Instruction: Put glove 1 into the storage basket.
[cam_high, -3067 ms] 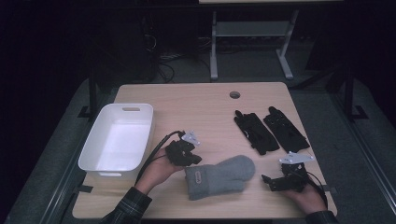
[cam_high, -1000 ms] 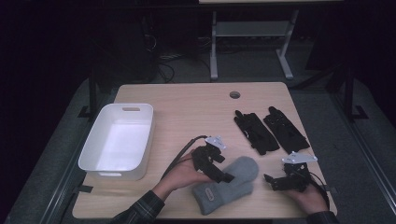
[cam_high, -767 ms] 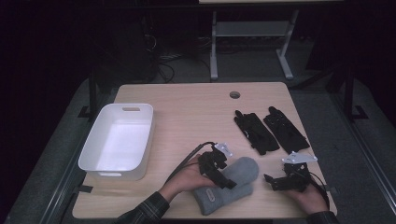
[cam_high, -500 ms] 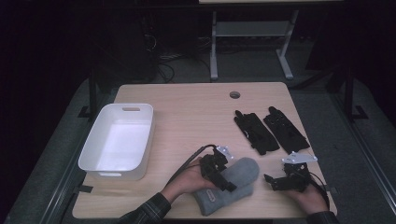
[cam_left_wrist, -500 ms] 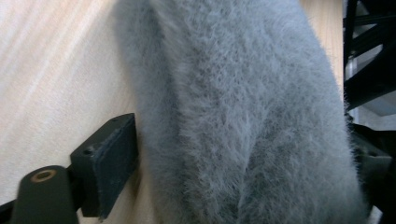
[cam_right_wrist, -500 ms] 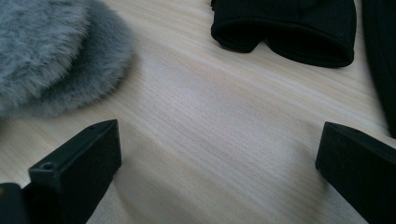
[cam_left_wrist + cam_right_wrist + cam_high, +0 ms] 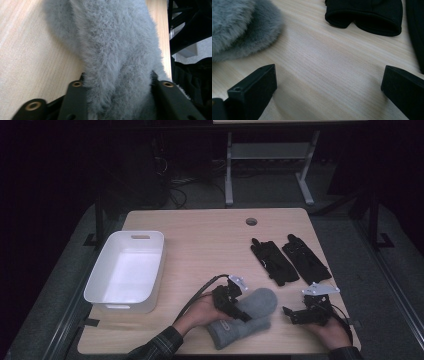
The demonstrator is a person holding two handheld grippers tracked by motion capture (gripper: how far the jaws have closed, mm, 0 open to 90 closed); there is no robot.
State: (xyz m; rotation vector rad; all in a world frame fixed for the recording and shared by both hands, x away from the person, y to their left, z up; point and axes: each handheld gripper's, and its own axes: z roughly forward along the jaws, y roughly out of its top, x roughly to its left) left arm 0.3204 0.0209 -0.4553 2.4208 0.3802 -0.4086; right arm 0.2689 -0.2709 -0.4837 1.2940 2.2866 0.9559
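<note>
A grey fuzzy mitten (image 7: 252, 310) lies near the table's front edge, cuff toward the person. My left gripper (image 7: 239, 309) rests on its left side. In the left gripper view the grey fur (image 7: 117, 45) is bunched between the two jaws, so my left gripper (image 7: 117, 86) is shut on it. To the mitten's right, my right gripper (image 7: 291, 313) sits low over the table with its jaws wide apart. In its own view my right gripper (image 7: 329, 82) has bare wood between the jaws, the mitten (image 7: 239, 27) off to the left.
Two black gloves (image 7: 274, 261) (image 7: 306, 258) lie side by side at the back right; one glove's cuff (image 7: 367, 15) is just ahead of my right gripper. A white tub (image 7: 102, 292) stands at the left. A cable hole (image 7: 251, 221) marks the table's far edge.
My left gripper has moved right from beside the tub onto the mitten and closed on its fur. The mitten has shifted slightly. The right gripper has stayed put.
</note>
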